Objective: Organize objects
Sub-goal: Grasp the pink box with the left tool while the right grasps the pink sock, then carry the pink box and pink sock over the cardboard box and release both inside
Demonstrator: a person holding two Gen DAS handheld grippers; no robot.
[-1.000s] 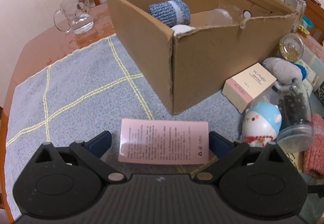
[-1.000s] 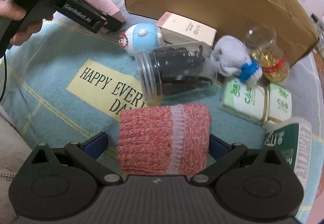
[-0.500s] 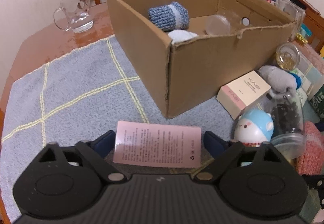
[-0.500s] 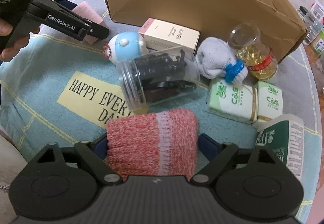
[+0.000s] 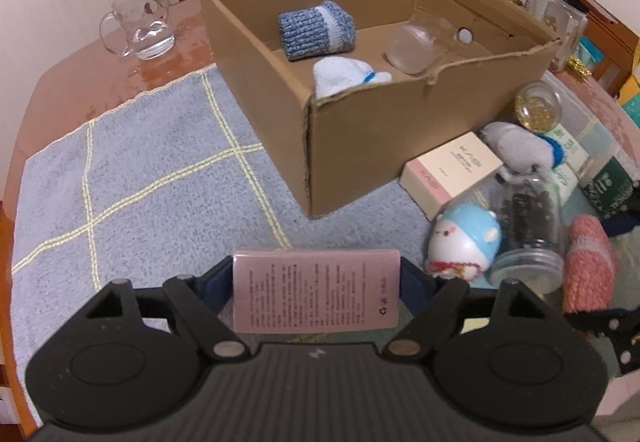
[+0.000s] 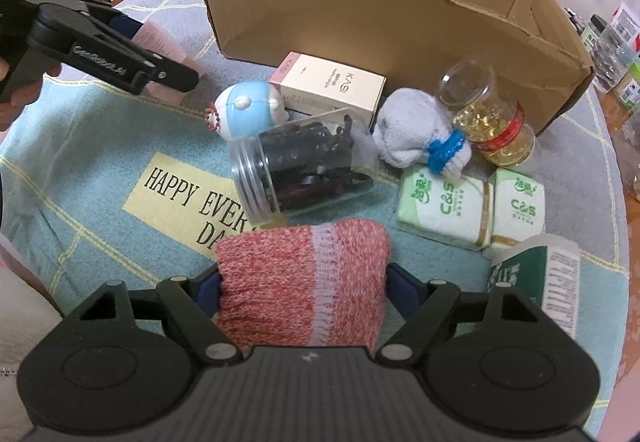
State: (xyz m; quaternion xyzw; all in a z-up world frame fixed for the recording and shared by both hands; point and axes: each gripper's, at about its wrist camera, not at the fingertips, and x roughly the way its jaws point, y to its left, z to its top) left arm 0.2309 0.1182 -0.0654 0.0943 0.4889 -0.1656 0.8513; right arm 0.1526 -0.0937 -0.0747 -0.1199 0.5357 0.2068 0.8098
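The left claw is closed on a flat pink box with fine print too small to read; its blue pads press the box's short ends, and the box's lower edge is hidden behind the claw body. The right claw grips a rolled red-and-pink knitted sock, whose bottom also disappears behind the claw body; in the left view that sock is blurred at the right edge.

Just beyond the sock a clear jar lies on its side, filled with dark pieces that cannot be identified. Touching it are a blue-and-white round toy and a cream KASI carton. Beside these lie a grey-white sock bundle with a blue band, a jar of golden capsules tipped against the box, two green tissue packs and a green-and-white container, cut off by the lens rim.

The open cardboard box stands on a grey-blue cloth on the bench. Inside it lie a blue knitted roll, a white sock partly hidden by the near wall, and a clear glass vessel that is hard to make out. A glass mug stands on bare bench, well apart from the box.
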